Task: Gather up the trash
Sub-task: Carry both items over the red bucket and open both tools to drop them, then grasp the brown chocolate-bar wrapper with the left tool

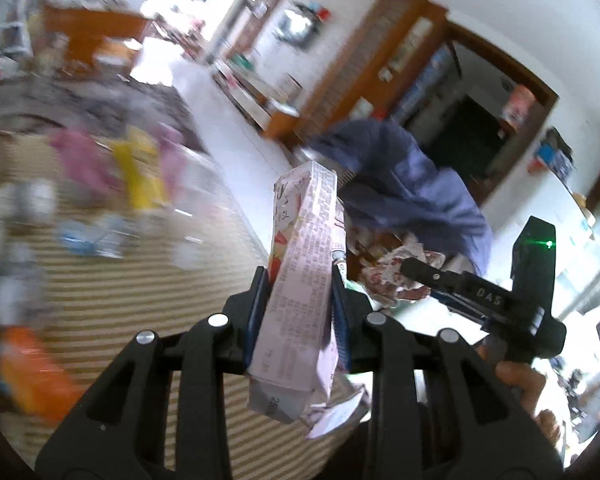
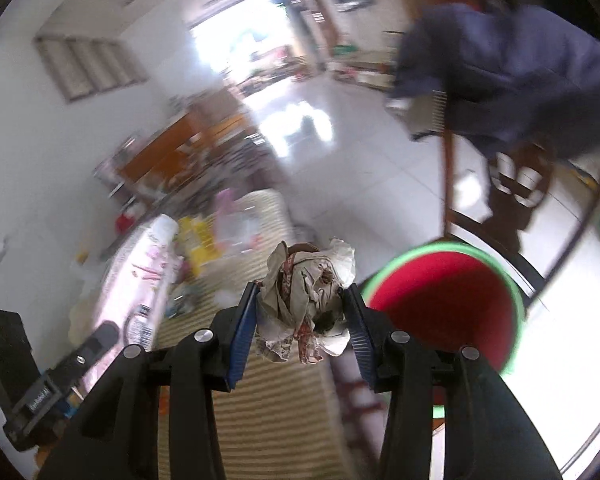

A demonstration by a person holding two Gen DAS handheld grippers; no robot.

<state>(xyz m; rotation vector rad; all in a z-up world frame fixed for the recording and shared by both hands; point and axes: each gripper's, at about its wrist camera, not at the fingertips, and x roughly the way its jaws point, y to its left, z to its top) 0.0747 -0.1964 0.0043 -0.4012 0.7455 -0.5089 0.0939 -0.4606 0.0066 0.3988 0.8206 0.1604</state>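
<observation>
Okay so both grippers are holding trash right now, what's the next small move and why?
Probably swing the right gripper over the red bin with the green rim and release. Its pads already clamp the crumpled paper wad, and the bin's open mouth sits just beside it. The left gripper, gripping the pink carton, can follow.

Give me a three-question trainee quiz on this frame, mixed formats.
1. True or false: the left tool is shut on a flattened pink printed drink carton.
2. The right tool holds: A) an orange bottle, B) a crumpled white-and-red paper wrapper, C) nothing.
3. Fill in: beside the right tool sits a red bin with a ____ rim.

Key: 1 true; 2 B; 3 green.
</observation>
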